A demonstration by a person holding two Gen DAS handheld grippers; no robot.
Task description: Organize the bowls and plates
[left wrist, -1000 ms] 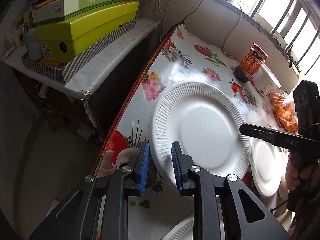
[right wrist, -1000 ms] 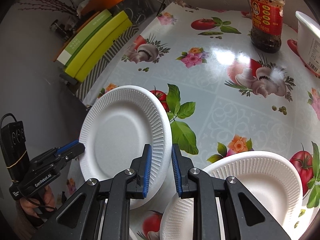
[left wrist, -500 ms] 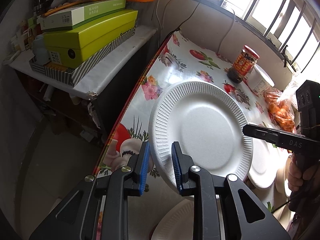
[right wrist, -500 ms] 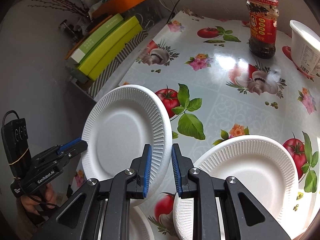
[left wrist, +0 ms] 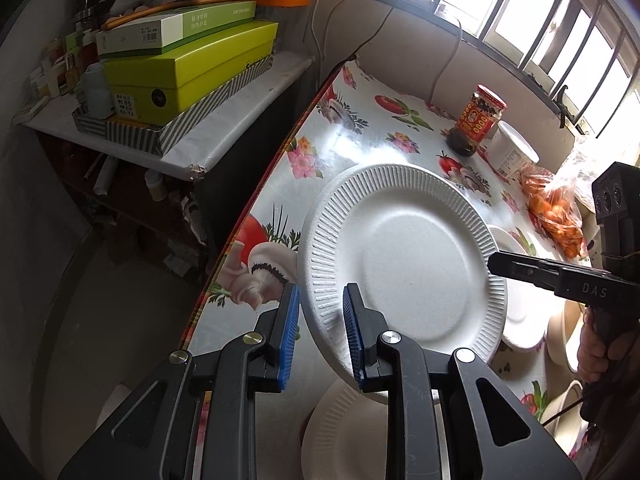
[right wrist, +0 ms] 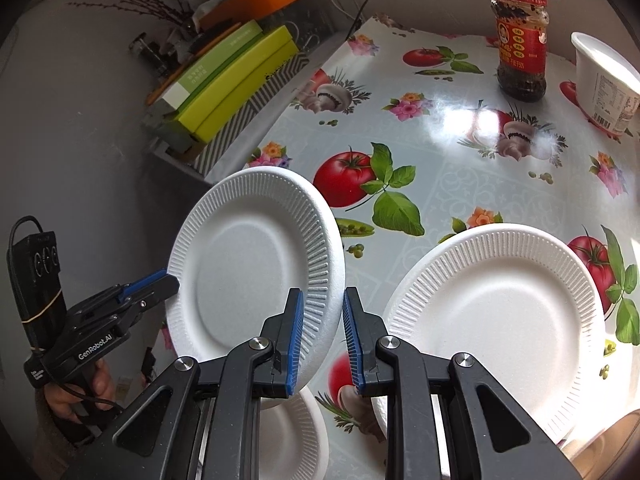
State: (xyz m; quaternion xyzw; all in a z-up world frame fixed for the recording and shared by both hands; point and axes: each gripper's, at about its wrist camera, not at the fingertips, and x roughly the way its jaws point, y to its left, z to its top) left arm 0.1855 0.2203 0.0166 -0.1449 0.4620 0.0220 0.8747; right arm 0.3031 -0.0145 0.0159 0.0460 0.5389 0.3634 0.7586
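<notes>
we see the white plate [left wrist: 404, 264] tilted above the counter [right wrist: 440, 128], its rim pinched on opposite sides by our left gripper [left wrist: 320, 328] and right gripper [right wrist: 320, 332]; a second plate [right wrist: 508, 320] lies flat just beside; a chili jar [right wrist: 520, 44] stands well apart.

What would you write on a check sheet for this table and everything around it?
Surface: tablecloth, glossy, printed with tomatoes, mushrooms and flowers.
Job's things: lifted foam plate, tilted; second plate flat on the cloth; third plate below the lifted one.
Clutter: chili sauce jar, white tub, bag of orange food.
Grippers: left gripper and right gripper, jaws shut on opposite rims of the lifted plate.
Cables: wires hang down the wall.
Surroundings: green boxes stacked on a shelf; barred window.
</notes>
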